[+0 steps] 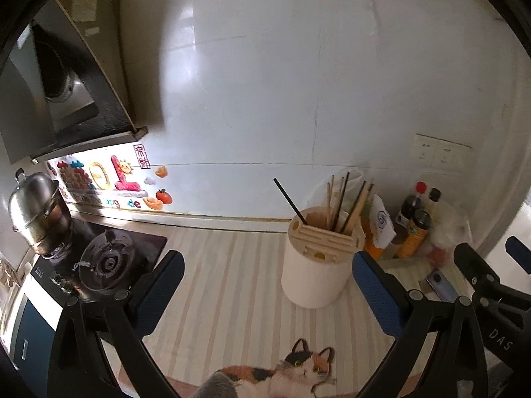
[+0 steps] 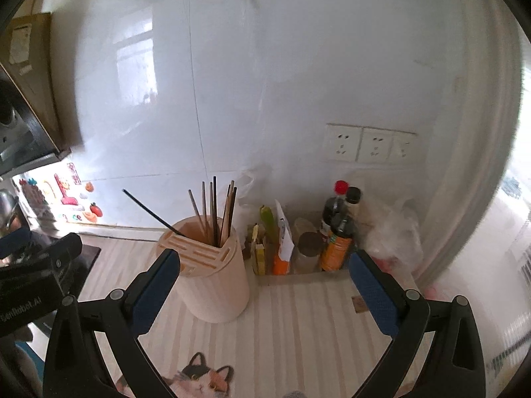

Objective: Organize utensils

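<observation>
A cream utensil holder (image 1: 315,262) stands on the striped counter, also seen in the right wrist view (image 2: 212,278). Several wooden and dark chopsticks (image 1: 345,202) stand in its back compartment (image 2: 215,209). One black chopstick (image 1: 289,201) leans to the left from a separate slot (image 2: 151,213). My left gripper (image 1: 268,285) is open and empty, with the holder between and beyond its fingers. My right gripper (image 2: 264,285) is open and empty, its left finger (image 2: 156,285) in front of the holder's left side.
A gas stove (image 1: 106,262) with a steel pot (image 1: 33,209) is at the left. Bottles (image 2: 338,232) and packets (image 2: 282,242) crowd the back right corner by wall sockets (image 2: 368,146). A cat picture (image 1: 292,371) is on the counter mat. The right gripper's body (image 1: 491,292) shows in the left view.
</observation>
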A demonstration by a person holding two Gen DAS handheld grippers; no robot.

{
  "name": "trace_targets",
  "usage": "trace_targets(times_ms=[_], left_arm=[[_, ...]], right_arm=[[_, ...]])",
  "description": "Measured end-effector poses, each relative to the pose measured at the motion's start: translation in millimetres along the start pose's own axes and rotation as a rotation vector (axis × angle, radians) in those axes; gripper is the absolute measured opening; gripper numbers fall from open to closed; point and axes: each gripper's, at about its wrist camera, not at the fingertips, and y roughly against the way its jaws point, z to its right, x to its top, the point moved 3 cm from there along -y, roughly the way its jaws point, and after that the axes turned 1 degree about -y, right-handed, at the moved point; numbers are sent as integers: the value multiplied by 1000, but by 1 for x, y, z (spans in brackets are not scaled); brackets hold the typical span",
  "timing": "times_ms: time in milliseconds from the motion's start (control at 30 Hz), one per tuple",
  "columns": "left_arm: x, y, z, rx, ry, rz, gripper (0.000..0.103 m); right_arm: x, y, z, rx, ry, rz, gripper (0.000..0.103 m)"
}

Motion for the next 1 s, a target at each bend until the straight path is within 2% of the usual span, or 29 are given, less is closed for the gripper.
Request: trace_targets(times_ms=[200,500,700,1000], left_arm=[[-20,58,-13,-18,-5,22,103],[-41,117,-24,-22,-17,39,103],[-45,135,-33,-4,0,51,103],[-50,141,-32,-5,21,-34,103]], right_arm=[[-17,78,-6,-30,-15,28,103],[-39,159,-11,-41,-27,33,103],[-42,186,-13,-39,-18,53,103],[-37,191,-13,-8,1,7,103]])
